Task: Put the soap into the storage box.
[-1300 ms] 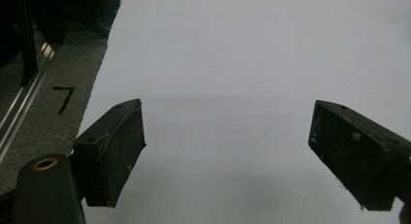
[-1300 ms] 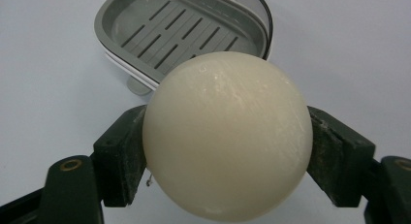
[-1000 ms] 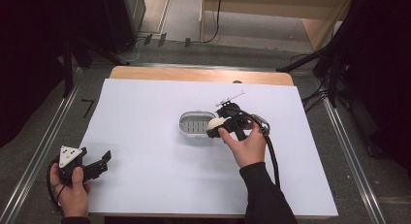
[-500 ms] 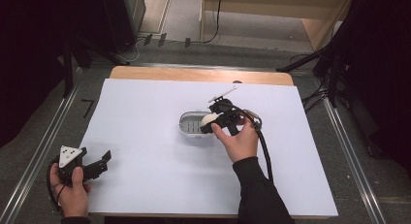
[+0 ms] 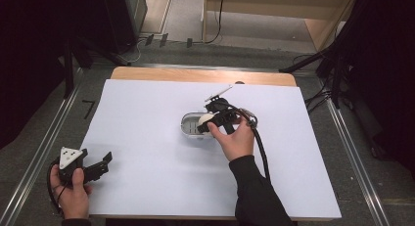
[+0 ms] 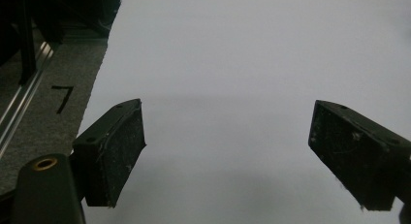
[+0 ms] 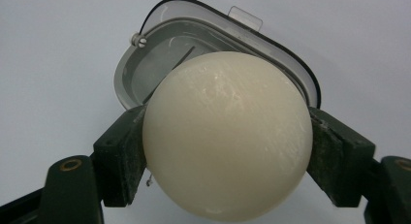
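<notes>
- Left hand-held gripper [image 5: 100, 163] — black body topped by a grey three-cornered plate with small dark dots; a black cable loops by the wrist.
- Its jaws are black blocks with scuffed, speckled pads [image 6: 127, 151]; a brass-ringed screw hole sits on the arm below.
- Right hand-held gripper [image 5: 211, 122] — black, with a thick black cable trailing along the forearm and a thin pale rod on top.
- Right arm wears a black sleeve [image 5: 257, 196].

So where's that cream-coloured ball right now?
The cream ball is clamped in the right gripper, held just over the small oval grey container near the middle of the white table.
</notes>
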{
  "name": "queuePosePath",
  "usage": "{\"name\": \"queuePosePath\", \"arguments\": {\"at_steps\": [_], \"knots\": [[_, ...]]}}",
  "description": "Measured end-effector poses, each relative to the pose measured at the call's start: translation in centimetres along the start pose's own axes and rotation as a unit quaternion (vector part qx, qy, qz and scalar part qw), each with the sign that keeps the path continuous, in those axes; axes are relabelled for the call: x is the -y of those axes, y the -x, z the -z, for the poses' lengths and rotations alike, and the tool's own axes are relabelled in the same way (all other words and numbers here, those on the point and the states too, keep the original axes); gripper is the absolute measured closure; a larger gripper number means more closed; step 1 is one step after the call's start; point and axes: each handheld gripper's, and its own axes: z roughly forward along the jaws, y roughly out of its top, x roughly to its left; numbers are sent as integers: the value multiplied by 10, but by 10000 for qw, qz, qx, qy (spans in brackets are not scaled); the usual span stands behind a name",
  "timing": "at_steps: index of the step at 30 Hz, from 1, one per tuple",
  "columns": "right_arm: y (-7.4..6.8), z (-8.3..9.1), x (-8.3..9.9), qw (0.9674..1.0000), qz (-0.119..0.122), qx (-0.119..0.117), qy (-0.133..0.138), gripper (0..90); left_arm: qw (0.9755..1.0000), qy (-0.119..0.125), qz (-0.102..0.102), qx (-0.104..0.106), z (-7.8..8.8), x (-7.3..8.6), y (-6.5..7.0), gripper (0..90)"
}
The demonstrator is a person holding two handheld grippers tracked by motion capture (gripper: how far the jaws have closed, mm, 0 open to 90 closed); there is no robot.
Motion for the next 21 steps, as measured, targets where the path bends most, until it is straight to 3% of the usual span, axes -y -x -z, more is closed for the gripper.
{"name": "queuePosePath", "arguments": {"at_steps": [9,21], "knots": [[-5,-9,-10,10000,-20,7,-19,244,10000,8,11,6,0,0,0,140],[0,-23,-14,9998,-156,35,-99,244,10000,12,20,7,0,0,0,139]]}}
